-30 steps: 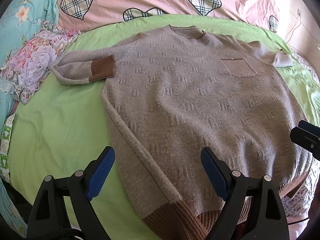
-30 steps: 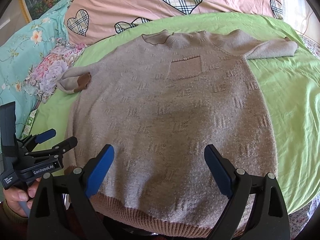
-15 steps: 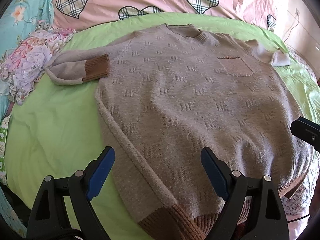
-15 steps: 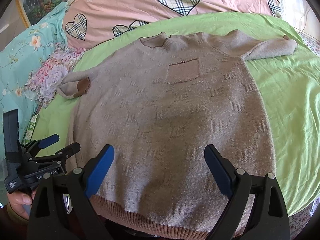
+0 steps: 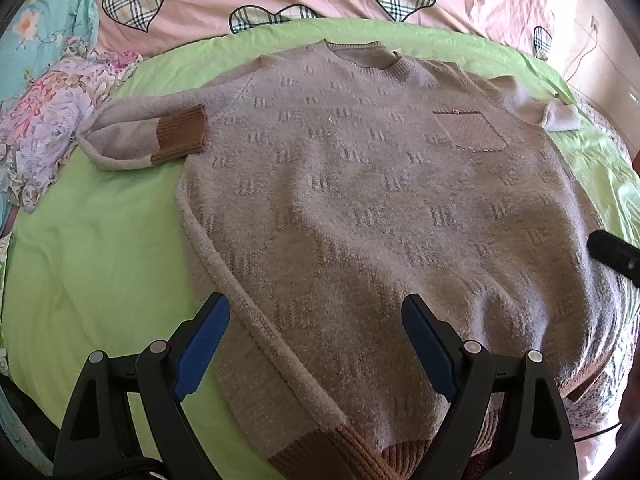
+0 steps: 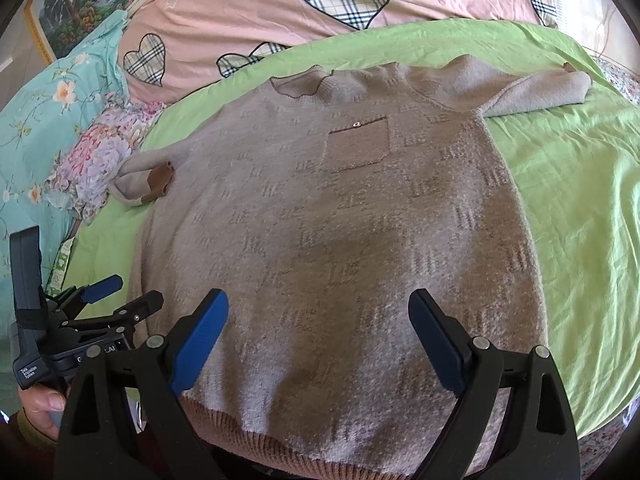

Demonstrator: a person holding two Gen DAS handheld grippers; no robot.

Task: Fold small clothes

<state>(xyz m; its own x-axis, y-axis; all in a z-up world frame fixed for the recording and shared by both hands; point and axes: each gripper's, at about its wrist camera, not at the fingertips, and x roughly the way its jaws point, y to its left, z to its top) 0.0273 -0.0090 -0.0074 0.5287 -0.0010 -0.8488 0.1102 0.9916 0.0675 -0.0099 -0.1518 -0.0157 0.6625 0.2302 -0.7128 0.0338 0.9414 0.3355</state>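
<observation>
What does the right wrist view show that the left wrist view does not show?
Only the right wrist view shows a framed landscape picture, the person's hand and most of the left gripper. Only the left wrist view shows a wall socket with its cable. Both show the sweater spread flat on the green sheet, its pocket, the pink heart-print bedding, and open jaws holding nothing.

A bed fills the room, covered by a lime-green sheet (image 6: pixel 560 184), creased in places. Behind the sheet lies a pink quilt (image 6: pixel 248 4) printed with plaid hearts. To the left of the sheet sits a teal floral pillow (image 6: pixel 48 120), and a purple flowered cloth (image 6: pixel 92 164) is bunched against the sheet's left edge. Above the pillow hangs a framed landscape picture (image 6: pixel 76 4). Bright daylight falls across the sheet. Beyond the quilt's right end, a pale wall (image 5: pixel 600 44) carries a socket and cord.
</observation>
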